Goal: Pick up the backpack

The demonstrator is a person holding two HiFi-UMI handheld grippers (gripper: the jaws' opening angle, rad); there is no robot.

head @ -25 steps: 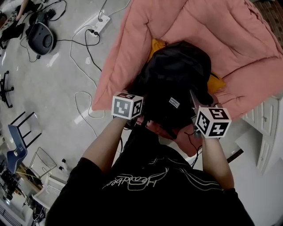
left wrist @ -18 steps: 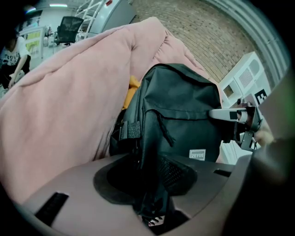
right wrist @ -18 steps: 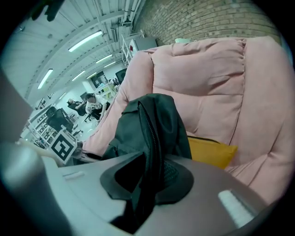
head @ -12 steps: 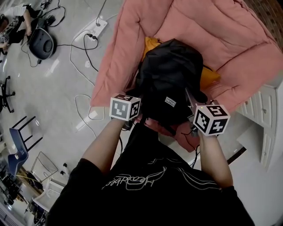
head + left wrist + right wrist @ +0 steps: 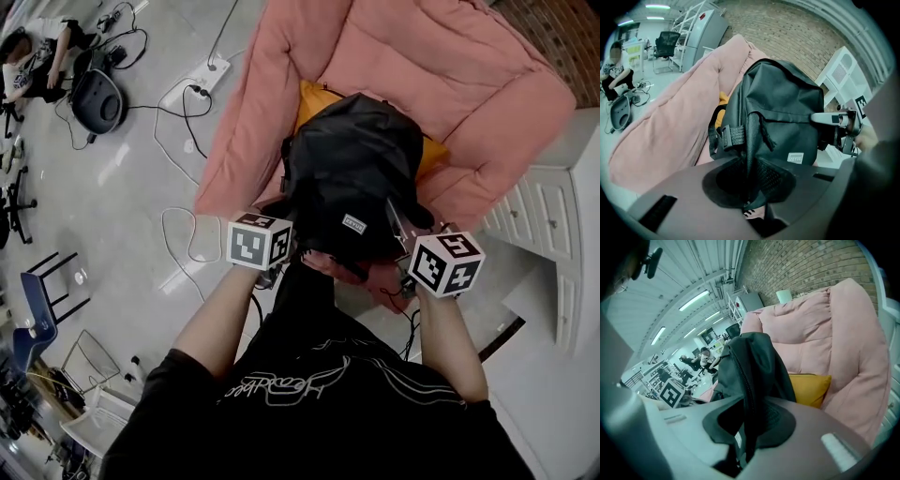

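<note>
Backpack [image 5: 352, 173] is pinched by left gripper [image 5: 749, 185] and right gripper [image 5: 746, 427], their jaws having just been closing on its fabric. Grasp looks made; lifting it clear apparently remains.

It was a big open lab or workshop hall: a bare brick wall [image 5: 787, 33], a ribbed metal ceiling [image 5: 684, 268] with strip lights [image 5: 696, 300], and a grey polished floor [image 5: 103, 197] strewn with cables [image 5: 190, 127] and a power strip [image 5: 212, 69]. An office chair [image 5: 665, 41], white shelving [image 5: 693, 18] and a seated person [image 5: 614, 77] stood beyond a pink beanbag sofa [image 5: 422, 66].

Yellow cushion [image 5: 311, 101] on a pink sofa [image 5: 422, 66], white cabinet [image 5: 544, 216] just beside it
</note>
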